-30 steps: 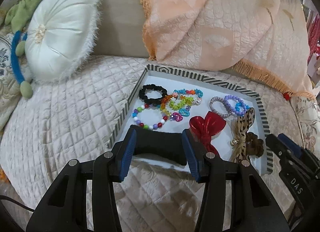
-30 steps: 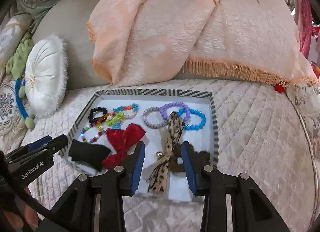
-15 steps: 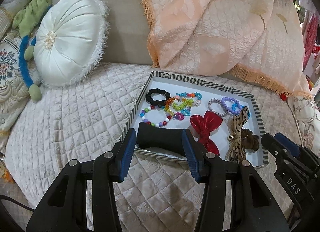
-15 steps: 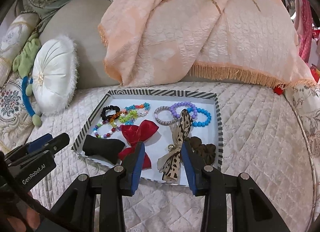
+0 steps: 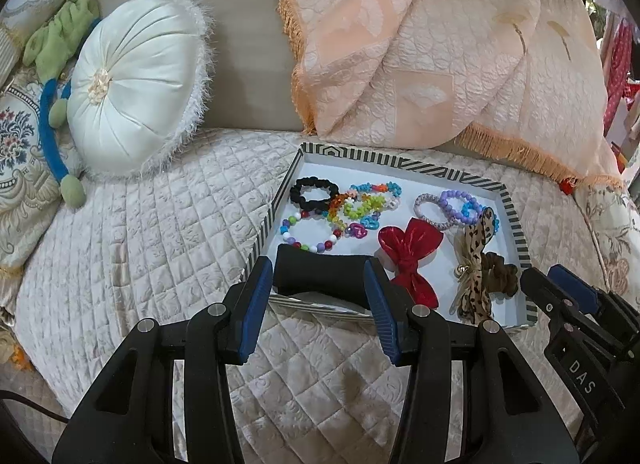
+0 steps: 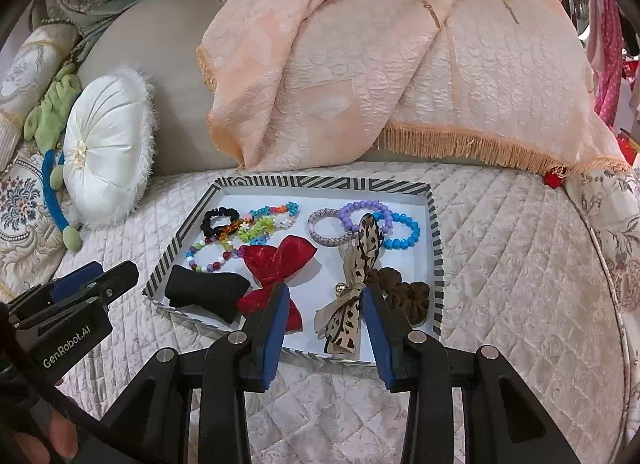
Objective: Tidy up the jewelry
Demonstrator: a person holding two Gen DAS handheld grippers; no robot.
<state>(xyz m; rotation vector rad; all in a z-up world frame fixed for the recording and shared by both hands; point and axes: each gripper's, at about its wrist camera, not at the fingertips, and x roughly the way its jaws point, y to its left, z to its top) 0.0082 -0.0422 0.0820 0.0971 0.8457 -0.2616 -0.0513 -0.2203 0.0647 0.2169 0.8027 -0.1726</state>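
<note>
On the quilted bedcover (image 6: 500,264), one striped-rim tray (image 6: 436,248) with a white floor holds all the jewelry and hair pieces.

Count, tray contents:
- Beaded bracelets, loose group at the far left: one multicolour round-bead bracelet (image 6: 208,258), plus a tangle of bright flower-bead strands (image 6: 264,224) whose number cannot be told.
- Bracelets at the far right: three, overlapping — silver-lilac (image 6: 324,230), purple (image 6: 362,212), blue (image 6: 402,230).
- Scrunchies: two — black (image 6: 218,220) at the far left, brown (image 6: 404,292) at the near right.
- Bows: three — black (image 6: 204,292) at the near left corner, red (image 6: 278,268) in the middle, leopard-print ribbon (image 6: 354,288) with a small gold bell at its knot, lying partly over the brown scrunchie.

Grippers: two. Left gripper (image 5: 318,286) has its blue pads spread, framing the black bow from above without touching it. Right gripper (image 6: 324,310) is likewise spread and empty, hovering over the near tray edge with the leopard-print ribbon seen between its fingers.

Surroundings: one round white cushion (image 6: 106,152), one peach fringed throw (image 6: 380,64).

Change from a second ago: both views have pulled back slightly, so the tray's whole near rim now shows; contents lie unmoved.
</note>
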